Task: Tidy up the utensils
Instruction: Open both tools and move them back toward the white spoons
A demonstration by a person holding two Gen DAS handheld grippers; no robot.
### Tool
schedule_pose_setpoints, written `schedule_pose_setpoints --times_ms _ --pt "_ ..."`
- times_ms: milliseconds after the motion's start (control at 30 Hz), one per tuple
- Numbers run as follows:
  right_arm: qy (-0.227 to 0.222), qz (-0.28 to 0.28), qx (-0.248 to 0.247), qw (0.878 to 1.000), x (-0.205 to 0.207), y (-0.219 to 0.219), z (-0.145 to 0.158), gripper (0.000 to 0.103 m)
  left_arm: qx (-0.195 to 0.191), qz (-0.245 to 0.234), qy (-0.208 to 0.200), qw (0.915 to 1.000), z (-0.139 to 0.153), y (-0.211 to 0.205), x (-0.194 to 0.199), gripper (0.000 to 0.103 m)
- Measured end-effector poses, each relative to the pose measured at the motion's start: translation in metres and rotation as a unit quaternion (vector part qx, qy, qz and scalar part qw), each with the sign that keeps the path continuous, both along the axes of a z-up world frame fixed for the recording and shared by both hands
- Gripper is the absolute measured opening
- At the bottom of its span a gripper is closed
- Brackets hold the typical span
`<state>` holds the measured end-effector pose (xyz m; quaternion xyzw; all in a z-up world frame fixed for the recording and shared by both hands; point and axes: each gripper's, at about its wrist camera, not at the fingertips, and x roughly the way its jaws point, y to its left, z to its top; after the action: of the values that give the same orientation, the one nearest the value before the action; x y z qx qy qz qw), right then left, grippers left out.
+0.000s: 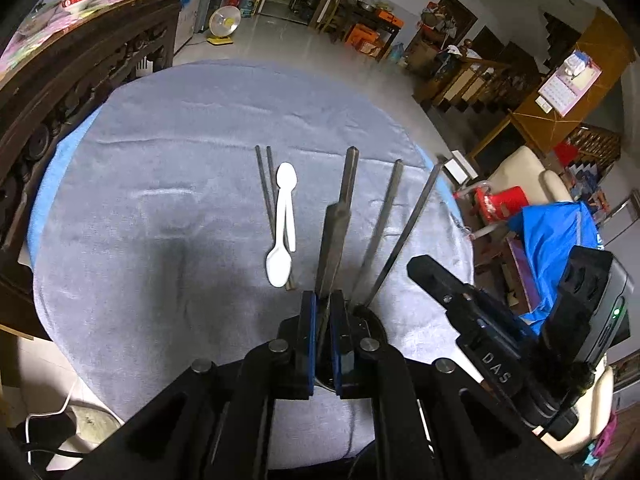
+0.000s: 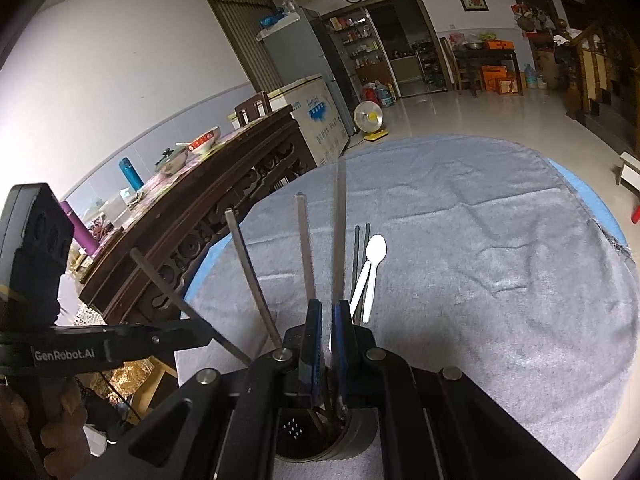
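Observation:
A dark cylindrical utensil holder [image 2: 320,436] stands on the grey cloth at the near edge, with several dark chopsticks [image 2: 248,272] leaning out of it. My left gripper [image 1: 323,300] is shut on one chopstick [image 1: 347,184] that stands up from the holder. My right gripper [image 2: 326,308] is shut on another chopstick [image 2: 340,220] above the holder. Two white plastic spoons [image 1: 284,216] and a pair of chopsticks [image 1: 265,176] lie on the cloth beyond; they also show in the right wrist view [image 2: 370,268].
The round table has a grey cloth [image 1: 160,200] over a blue cover. A carved dark wooden sideboard [image 2: 208,196] with bowls and bottles stands to the left. A red stool [image 1: 504,204] and a blue bag [image 1: 556,236] are on the right.

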<state>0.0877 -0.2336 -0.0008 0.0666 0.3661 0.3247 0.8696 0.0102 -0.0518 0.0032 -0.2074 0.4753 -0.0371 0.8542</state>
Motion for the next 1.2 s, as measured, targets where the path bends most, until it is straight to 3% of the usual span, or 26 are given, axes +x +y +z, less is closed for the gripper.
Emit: schedule_pose_setpoints --times_ms 167,300,500,533,633,700,833,967,1067,1200 --pt "0.004 -0.005 0.010 1.000 -0.002 -0.006 0.002 0.009 -0.016 -0.005 -0.004 0.9999 0.005 0.001 -0.003 0.009" --pt "-0.001 -0.009 0.023 1.000 -0.005 -0.013 0.011 0.009 -0.039 -0.007 -0.022 0.9990 0.019 0.006 -0.010 0.044" --pt "-0.007 -0.018 0.045 0.999 -0.011 -0.034 0.027 0.011 -0.081 0.001 -0.078 0.9937 0.055 0.028 -0.034 0.049" --pt "-0.004 -0.024 0.048 0.999 -0.010 -0.039 0.028 0.020 -0.085 0.008 -0.092 0.9921 0.062 0.034 -0.039 0.057" --pt "0.002 -0.041 0.059 0.997 -0.005 -0.056 0.027 0.070 -0.088 0.054 -0.140 0.9848 0.080 0.060 -0.055 0.077" --pt "0.001 -0.050 0.052 0.997 0.000 -0.065 0.025 0.072 -0.075 0.084 -0.145 0.9830 0.080 0.073 -0.055 0.079" --pt "0.052 -0.075 0.058 0.994 0.028 -0.093 0.005 0.072 -0.062 0.146 -0.112 0.9810 0.055 0.106 -0.046 0.079" --pt "0.108 -0.103 0.031 0.988 0.057 -0.114 -0.025 0.072 -0.019 0.197 -0.047 0.9792 0.001 0.132 -0.026 0.079" --pt "0.148 -0.104 0.012 0.983 0.078 -0.118 -0.052 0.072 0.015 0.193 0.010 0.9810 -0.044 0.139 -0.006 0.078" --pt "0.172 -0.093 -0.006 0.981 0.090 -0.118 -0.077 0.072 0.003 0.178 0.062 0.9820 -0.090 0.136 0.017 0.078"
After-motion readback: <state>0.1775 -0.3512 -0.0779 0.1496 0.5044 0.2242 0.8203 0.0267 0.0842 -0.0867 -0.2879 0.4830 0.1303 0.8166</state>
